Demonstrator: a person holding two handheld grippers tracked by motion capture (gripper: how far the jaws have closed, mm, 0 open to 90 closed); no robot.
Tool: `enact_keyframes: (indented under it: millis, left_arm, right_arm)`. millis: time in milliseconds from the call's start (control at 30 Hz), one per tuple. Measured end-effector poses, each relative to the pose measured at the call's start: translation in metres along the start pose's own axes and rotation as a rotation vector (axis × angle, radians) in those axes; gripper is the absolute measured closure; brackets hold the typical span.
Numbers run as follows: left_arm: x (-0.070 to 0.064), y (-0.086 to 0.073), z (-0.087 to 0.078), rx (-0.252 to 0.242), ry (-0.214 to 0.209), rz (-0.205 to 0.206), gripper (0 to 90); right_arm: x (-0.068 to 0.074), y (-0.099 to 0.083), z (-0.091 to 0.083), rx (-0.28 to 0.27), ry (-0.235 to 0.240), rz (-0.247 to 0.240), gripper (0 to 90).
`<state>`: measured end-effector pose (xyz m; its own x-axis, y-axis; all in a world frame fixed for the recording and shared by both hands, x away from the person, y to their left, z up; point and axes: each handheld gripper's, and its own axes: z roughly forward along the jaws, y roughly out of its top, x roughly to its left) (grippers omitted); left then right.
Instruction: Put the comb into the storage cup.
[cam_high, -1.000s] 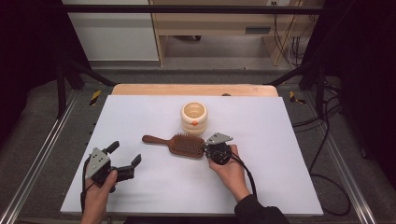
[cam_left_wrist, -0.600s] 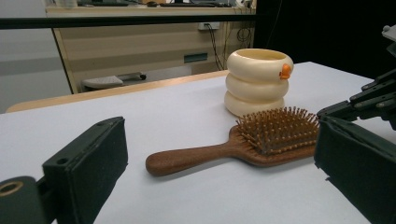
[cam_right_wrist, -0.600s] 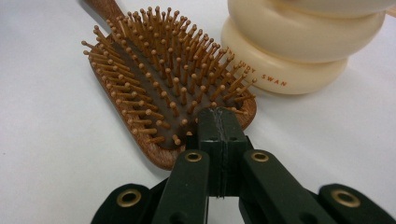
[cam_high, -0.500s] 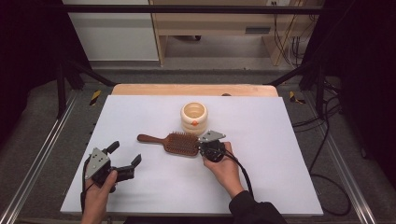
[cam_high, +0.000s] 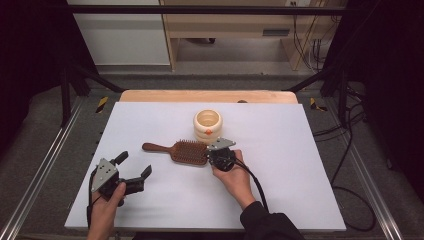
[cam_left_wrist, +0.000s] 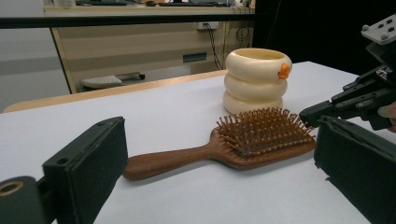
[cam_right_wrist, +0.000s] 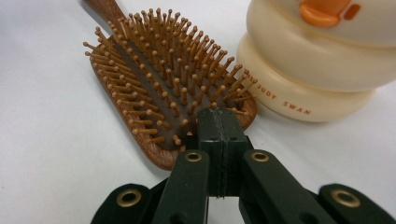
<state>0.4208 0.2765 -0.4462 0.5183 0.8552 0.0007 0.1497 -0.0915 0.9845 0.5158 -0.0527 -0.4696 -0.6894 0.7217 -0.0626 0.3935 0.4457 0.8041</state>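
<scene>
Hairbrush (cam_high: 184, 151) lies mid-table beside my cream cup (cam_high: 207, 125); my right gripper (cam_right_wrist: 219, 128), jaws pressed together, touches its head, my left gripper (cam_high: 134, 170) gapes wide, holding nothing.

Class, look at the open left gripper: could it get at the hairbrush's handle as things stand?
Probably yes. The left gripper sits open on the table, its jaws spread toward the hairbrush, whose handle end points its way. Bare white table lies between them. The right gripper is at the bristle end, away from the handle.
</scene>
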Motion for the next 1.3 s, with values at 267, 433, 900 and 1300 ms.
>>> enact_keyframes:
  millis: [267,433,900,1300]
  left_arm:
    - [0.001,0.000,0.000,-0.003,0.003,-0.007,2.9]
    - [0.001,0.000,0.000,-0.003,0.004,-0.011,3.0]
    - [0.001,0.000,0.000,-0.001,0.002,-0.008,3.0]
    - [0.001,0.000,0.000,-0.002,0.002,-0.010,3.0]
  right_arm:
    - [0.005,0.005,0.009,-0.020,0.012,0.007,90.0]
    - [0.008,0.006,0.013,-0.029,0.014,0.010,90.0]
    - [0.007,0.008,0.020,-0.049,0.003,0.032,90.0]
    - [0.016,0.016,0.034,-0.069,-0.009,0.033,90.0]
